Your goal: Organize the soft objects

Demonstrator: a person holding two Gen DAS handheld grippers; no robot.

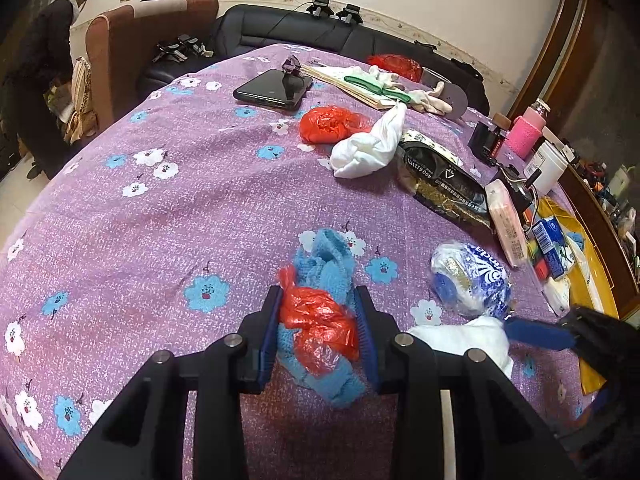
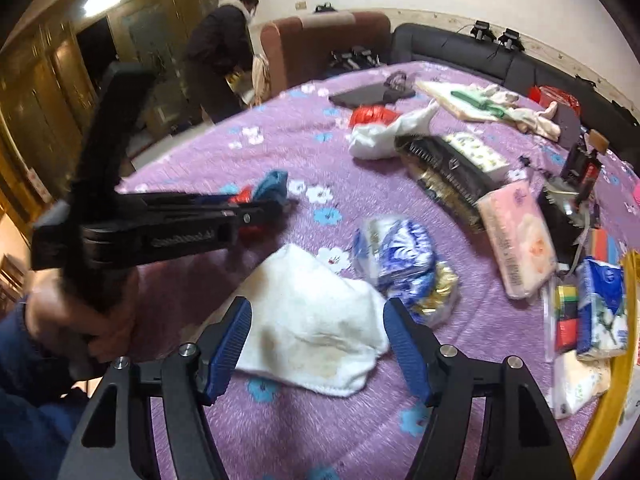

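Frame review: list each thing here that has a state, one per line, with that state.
left gripper: shut on the red plastic bag and blue knit cloth
red plastic bag: crumpled, pinched on top of the cloth
blue knit cloth: bunched, partly on the bedspread
right gripper: open, astride the white towel
white towel: lying loose, not gripped
blue-white packet: lying beside the towel

**Left gripper clamped, right gripper spread wide**

The left gripper (image 1: 318, 322) points steeply down at the table, its blue pads pressed in from both sides on a bundle of blue cloth (image 1: 332, 264) and red plastic bag (image 1: 320, 320). In the right wrist view a hand (image 2: 80, 320) in a dark blue sleeve grips its handle. The right gripper (image 2: 316, 344) also tilts down, jaws standing wide apart on either side of a white towel (image 2: 316, 320), pads clear of it.
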